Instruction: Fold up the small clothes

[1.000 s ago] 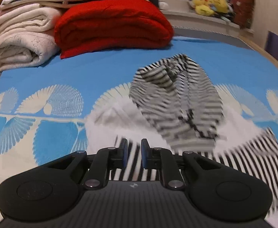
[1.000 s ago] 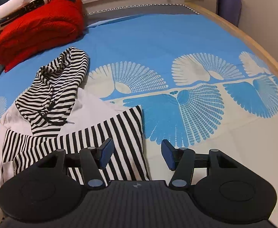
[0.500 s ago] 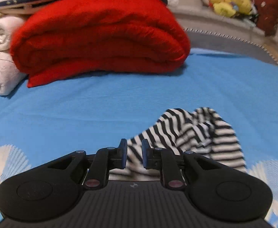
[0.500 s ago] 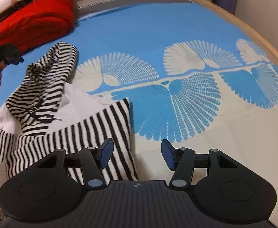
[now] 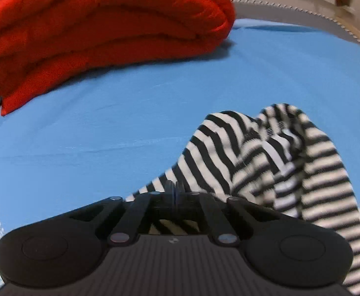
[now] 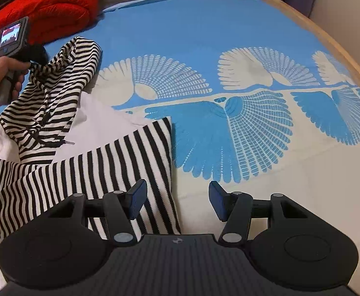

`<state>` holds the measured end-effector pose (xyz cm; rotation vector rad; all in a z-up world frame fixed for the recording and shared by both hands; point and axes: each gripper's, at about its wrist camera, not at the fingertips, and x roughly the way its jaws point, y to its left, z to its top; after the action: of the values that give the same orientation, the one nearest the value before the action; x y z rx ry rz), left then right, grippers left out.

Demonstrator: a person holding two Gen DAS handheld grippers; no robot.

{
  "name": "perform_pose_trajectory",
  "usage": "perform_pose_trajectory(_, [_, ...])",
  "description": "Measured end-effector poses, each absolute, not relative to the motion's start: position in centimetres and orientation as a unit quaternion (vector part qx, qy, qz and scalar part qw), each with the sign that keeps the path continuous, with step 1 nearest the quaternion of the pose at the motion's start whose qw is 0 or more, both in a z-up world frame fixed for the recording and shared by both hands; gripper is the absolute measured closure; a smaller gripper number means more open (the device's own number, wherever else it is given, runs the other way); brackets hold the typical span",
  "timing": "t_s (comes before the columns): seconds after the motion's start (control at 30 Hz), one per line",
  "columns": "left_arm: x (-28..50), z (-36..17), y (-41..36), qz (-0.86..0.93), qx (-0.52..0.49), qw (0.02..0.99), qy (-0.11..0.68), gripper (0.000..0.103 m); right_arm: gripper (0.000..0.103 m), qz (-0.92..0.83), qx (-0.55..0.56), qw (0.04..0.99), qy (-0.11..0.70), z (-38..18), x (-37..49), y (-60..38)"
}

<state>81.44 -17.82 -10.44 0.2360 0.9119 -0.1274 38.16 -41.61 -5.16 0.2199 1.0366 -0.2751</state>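
Soft knit striped hoodie (image 6: 56, 79), fuzzy, perhaps fleece, red blanket (image 5: 101, 24), smooth matt cotton-looking sheet (image 6: 204, 29).

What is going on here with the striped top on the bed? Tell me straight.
A person is folding a small striped hoodie laid out on a blue patterned bed sheet. The left tongs have just been closing and now pinch the edge of the striped hood, near a folded red blanket. The right tongs hang open over the corner of the striped sleeve, holding nothing. No fold is made yet.
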Motion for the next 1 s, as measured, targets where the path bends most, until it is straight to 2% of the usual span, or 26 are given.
perform_pose_trajectory(0.17, [74.1, -5.5, -15.4, -0.118, 0.082, 0.921, 0.362, 0.103, 0.046, -0.127, 0.111, 0.861, 0.481, -3.8, 38.0, -41.2])
perform_pose_trajectory(0.3, [68.6, -3.8, -14.1, -0.165, 0.104, 0.912, 0.361, 0.103, 0.046, -0.121, 0.112, 0.869, 0.467, -2.5, 37.5, -40.3])
perform_pose_trajectory(0.63, [71.5, -3.4, -12.5, -0.093, 0.070, 0.910, 0.398, 0.100, 0.046, -0.113, 0.128, 0.872, 0.459, -1.4, 36.4, -39.1])
perform_pose_trajectory(0.73, [73.5, -4.3, -11.6, -0.064, 0.031, 0.906, 0.418, 0.090, 0.046, -0.123, 0.129, 0.870, 0.459, -1.6, 36.7, -39.8])
perform_pose_trajectory(0.77, [74.1, -4.6, -11.0, -0.055, 0.010, 0.903, 0.426, 0.081, 0.046, -0.125, 0.130, 0.869, 0.461, -1.8, 36.8, -40.1])
perform_pose_trajectory(0.8, [74.8, -5.1, -10.8, -0.048, -0.009, 0.899, 0.435, 0.069, 0.046, -0.127, 0.131, 0.867, 0.463, -1.9, 36.9, -40.3])
perform_pose_trajectory(0.83, [75.6, -5.7, -10.6, -0.038, -0.025, 0.896, 0.442, 0.064, 0.046, -0.129, 0.133, 0.866, 0.464, -2.1, 37.0, -40.6])
perform_pose_trajectory(1.0, [78.6, -7.9, -10.9, -0.014, -0.063, 0.883, 0.465, 0.056, 0.046, -0.134, 0.131, 0.863, 0.469, -2.7, 37.4, -41.4])
